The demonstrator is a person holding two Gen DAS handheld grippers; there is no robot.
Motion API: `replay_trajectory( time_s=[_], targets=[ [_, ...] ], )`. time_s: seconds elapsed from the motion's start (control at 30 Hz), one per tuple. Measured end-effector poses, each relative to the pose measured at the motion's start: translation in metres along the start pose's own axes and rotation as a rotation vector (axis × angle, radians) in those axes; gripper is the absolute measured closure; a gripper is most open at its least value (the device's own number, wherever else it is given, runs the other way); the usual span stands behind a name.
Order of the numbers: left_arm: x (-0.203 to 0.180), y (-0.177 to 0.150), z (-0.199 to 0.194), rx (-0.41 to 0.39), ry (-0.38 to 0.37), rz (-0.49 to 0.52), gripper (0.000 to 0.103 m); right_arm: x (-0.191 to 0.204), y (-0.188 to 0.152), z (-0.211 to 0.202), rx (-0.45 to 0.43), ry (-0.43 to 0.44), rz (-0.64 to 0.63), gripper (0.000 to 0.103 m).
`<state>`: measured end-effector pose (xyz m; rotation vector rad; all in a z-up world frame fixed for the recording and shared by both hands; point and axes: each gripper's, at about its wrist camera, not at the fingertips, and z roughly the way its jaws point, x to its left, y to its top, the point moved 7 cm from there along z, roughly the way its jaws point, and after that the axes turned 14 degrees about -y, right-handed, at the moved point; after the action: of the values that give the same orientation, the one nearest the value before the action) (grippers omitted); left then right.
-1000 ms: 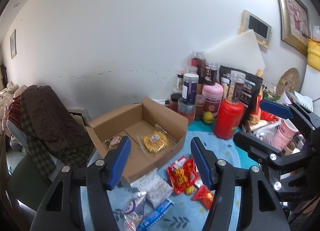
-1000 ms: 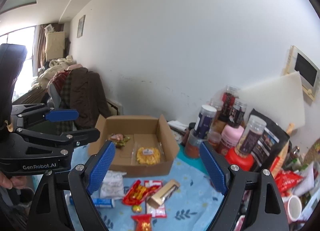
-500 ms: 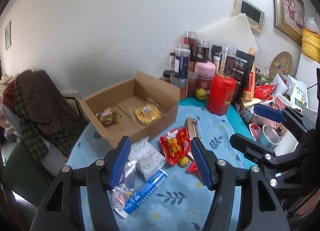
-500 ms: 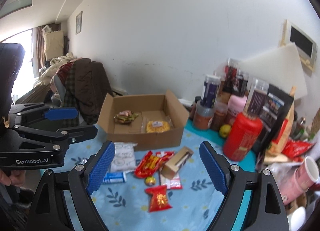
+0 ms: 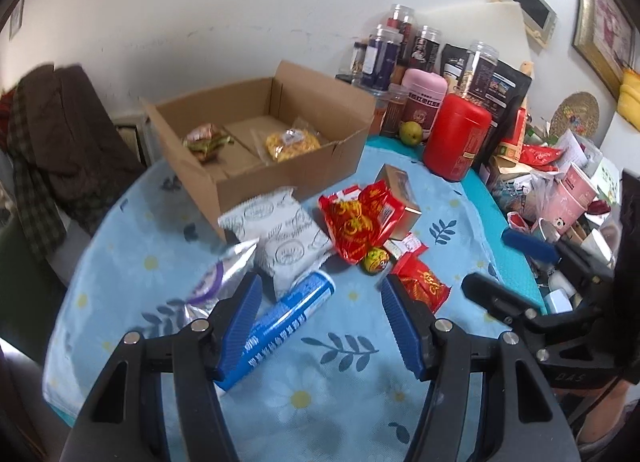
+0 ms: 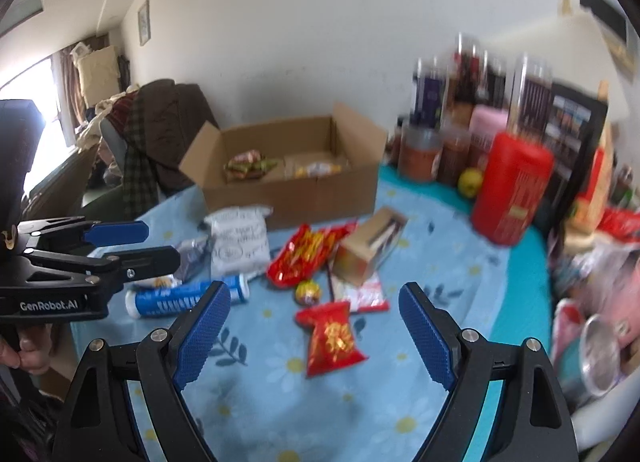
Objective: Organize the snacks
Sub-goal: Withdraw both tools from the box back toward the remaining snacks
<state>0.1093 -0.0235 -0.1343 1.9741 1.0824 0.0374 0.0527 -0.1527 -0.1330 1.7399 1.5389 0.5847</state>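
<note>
Snacks lie loose mid-table: white pack, blue tube, red bags. Box at the far edge holds two. Left gripper and right gripper hover spread, empty.

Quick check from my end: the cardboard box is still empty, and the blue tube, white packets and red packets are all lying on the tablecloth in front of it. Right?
Not quite. The cardboard box is not empty: the left wrist view shows a green-and-red wrapped snack and a yellow snack in a clear bag inside it. The blue tube, white packets and red packets do lie on the tablecloth in front of it.
</note>
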Motion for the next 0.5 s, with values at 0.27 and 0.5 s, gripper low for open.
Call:
replay_trajectory(
  time_s=[0.27,0.5],
  targets=[
    [0.024,-0.019,0.024,0.048,0.0,-0.07,0.041,0.0,-0.024,0.032,0.096,-0.001,-0.004,0.016],
    [0.04,-0.03,0.043,0.112,0.042,-0.083,0.041,0.0,-0.027,0.053,0.136,-0.005,-0.041,0.016]
  ],
)
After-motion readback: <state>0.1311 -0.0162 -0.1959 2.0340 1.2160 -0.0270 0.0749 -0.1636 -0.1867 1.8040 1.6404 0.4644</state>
